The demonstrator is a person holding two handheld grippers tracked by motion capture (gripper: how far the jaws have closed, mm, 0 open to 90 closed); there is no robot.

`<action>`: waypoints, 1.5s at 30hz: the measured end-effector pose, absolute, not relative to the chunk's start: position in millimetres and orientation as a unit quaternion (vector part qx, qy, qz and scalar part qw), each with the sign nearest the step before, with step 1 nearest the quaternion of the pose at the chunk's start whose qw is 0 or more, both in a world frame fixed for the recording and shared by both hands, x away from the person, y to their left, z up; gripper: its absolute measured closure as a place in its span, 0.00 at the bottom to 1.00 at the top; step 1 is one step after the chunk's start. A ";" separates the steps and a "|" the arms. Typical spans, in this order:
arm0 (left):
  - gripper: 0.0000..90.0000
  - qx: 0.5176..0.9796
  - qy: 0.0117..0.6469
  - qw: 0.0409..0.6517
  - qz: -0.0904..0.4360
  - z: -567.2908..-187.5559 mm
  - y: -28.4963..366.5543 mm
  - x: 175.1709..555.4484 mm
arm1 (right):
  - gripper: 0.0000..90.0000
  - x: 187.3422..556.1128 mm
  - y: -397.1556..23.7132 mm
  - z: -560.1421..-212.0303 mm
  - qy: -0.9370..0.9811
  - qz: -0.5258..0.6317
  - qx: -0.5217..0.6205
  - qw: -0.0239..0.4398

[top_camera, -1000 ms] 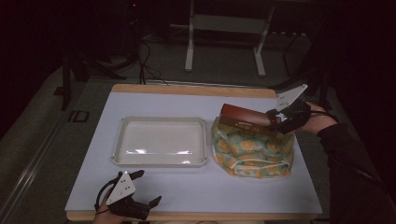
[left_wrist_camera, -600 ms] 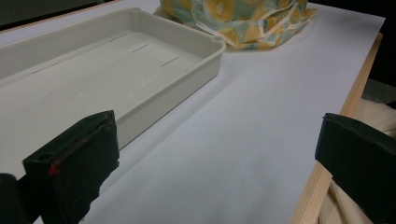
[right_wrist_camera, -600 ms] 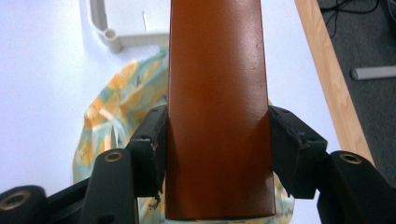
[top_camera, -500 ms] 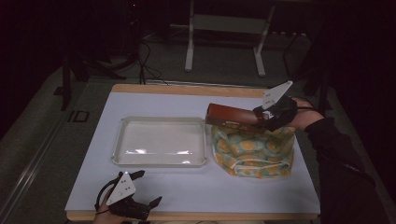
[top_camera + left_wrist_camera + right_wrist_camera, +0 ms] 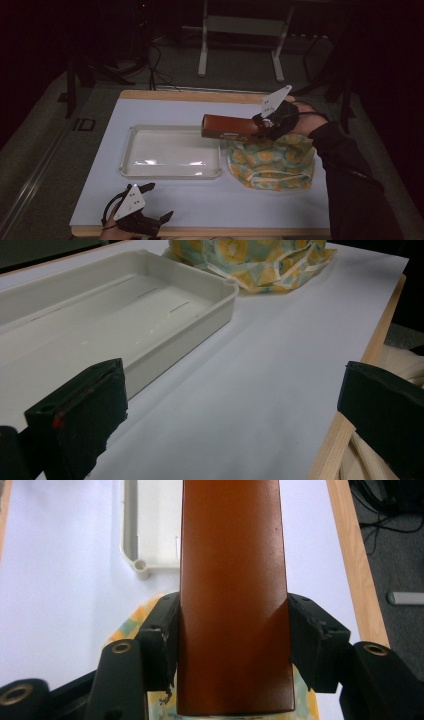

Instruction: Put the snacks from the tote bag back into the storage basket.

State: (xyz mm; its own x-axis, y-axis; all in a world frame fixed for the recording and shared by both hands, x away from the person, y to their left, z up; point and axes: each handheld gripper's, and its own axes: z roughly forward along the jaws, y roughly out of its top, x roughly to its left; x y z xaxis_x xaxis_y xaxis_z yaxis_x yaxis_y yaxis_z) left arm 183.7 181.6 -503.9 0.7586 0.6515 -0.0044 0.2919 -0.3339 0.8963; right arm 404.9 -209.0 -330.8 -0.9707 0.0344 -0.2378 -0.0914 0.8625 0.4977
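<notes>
A long brown box (image 5: 229, 127) hangs level in the air, one end over the right rim of the white tray (image 5: 170, 176) and the other over the yellow patterned cloth bag (image 5: 272, 162). My right gripper (image 5: 260, 125) is shut on the box's near end; in the right gripper view both pads press the sides of the brown box (image 5: 232, 580), with the bag (image 5: 125, 625) under it and the tray's corner (image 5: 131, 545) ahead. My left gripper (image 5: 160, 201) stands open at the table's front left edge with nothing between its fingers. In the left gripper view, the left gripper (image 5: 232, 410) faces the tray (image 5: 200, 325) and the bag (image 5: 250, 260).
The white table top (image 5: 200, 205) has a wooden edge (image 5: 372, 355) at front and back. Beyond the table, a metal stand (image 5: 202, 55) and cables lie on the dark floor. A dark sleeve (image 5: 350, 175) comes in at the right.
My right gripper has carried the brown box to the left, from over the bag toward the tray, and a little higher. The left gripper has kept still.
</notes>
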 end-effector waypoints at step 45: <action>0.00 0.799 0.282 0.500 0.178 -502.9 180.7 180.8 | 0.48 396.7 -87.7 -389.1 0.950 0.282 -0.102 0.084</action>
State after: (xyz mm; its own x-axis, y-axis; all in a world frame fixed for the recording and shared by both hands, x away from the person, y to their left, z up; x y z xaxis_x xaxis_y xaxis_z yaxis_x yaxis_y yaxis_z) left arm 180.8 180.7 -502.9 0.7774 0.6290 0.0026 0.2733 -0.3415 0.8992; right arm 396.7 -87.7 -389.1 -0.9649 -0.1471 -0.2174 -0.2419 0.8199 0.5188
